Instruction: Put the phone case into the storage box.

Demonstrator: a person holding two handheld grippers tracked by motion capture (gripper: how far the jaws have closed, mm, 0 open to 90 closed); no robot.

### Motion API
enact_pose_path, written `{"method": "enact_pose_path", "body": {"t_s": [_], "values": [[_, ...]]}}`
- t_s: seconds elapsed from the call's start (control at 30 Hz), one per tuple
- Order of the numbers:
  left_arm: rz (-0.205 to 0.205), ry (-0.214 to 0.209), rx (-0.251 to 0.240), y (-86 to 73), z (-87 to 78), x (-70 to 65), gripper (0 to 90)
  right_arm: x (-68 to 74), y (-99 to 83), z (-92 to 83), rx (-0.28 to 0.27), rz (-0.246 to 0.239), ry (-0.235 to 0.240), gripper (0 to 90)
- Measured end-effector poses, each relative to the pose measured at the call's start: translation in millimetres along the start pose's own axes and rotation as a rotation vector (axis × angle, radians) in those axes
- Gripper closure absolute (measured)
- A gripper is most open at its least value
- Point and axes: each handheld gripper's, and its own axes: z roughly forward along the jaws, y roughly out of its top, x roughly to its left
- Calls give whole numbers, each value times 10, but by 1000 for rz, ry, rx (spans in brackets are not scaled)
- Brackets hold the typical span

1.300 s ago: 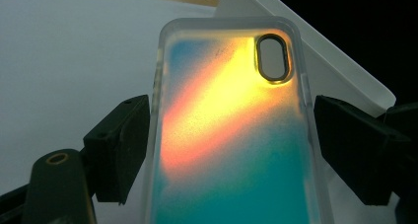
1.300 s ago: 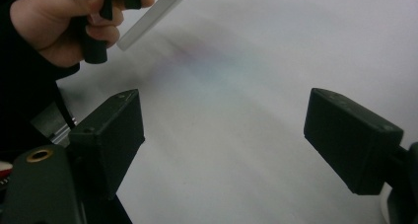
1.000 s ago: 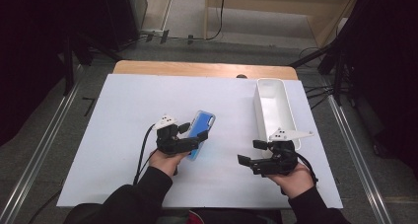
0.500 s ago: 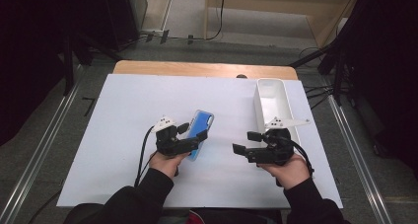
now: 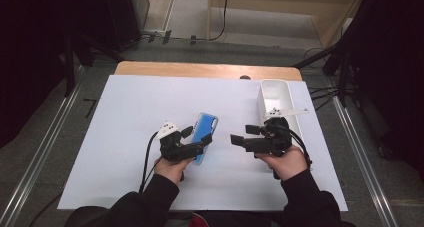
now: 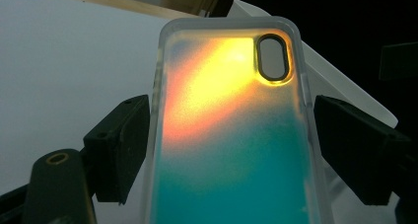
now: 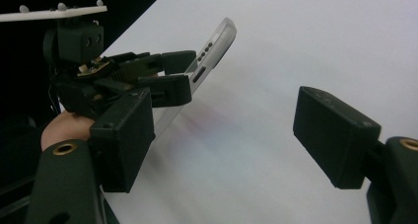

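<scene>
A phone case [image 5: 206,126], blue from above and glowing orange to teal in the left gripper view [image 6: 231,110], is held tilted, its far end up off the white table sheet [image 5: 125,117]. My left gripper [image 5: 197,138] is shut on its long sides, one jaw against each edge [image 6: 231,150]. My right gripper [image 5: 244,135] hovers to the right of the case and points at it. Its jaws have just been closing a little and stand apart with nothing between them [image 7: 229,135]. The right gripper view shows the left gripper [image 7: 177,76] clamping the case [image 7: 217,41].
A white rectangular bin [image 5: 262,99] stands at the table's far right, just behind my right hand, and also shows behind the case [image 6: 345,86]. A wooden strip [image 5: 200,69] runs along the far edge. Dark floor and metal rails flank the table.
My right gripper has moved left toward the case and risen a little, and its jaws have narrowed slightly. The left gripper and the case have stayed put.
</scene>
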Motion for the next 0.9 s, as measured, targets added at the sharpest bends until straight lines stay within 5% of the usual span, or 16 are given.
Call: {"method": "enact_pose_path", "body": {"t_s": [0.57,0.9], "values": [[-3,-4,-3,-18,4,20,165,11,215,179,14,-11,22,239],[-1,-2,-13,-11,2,27,166,-54,321,223,7,29,45,264]]}}
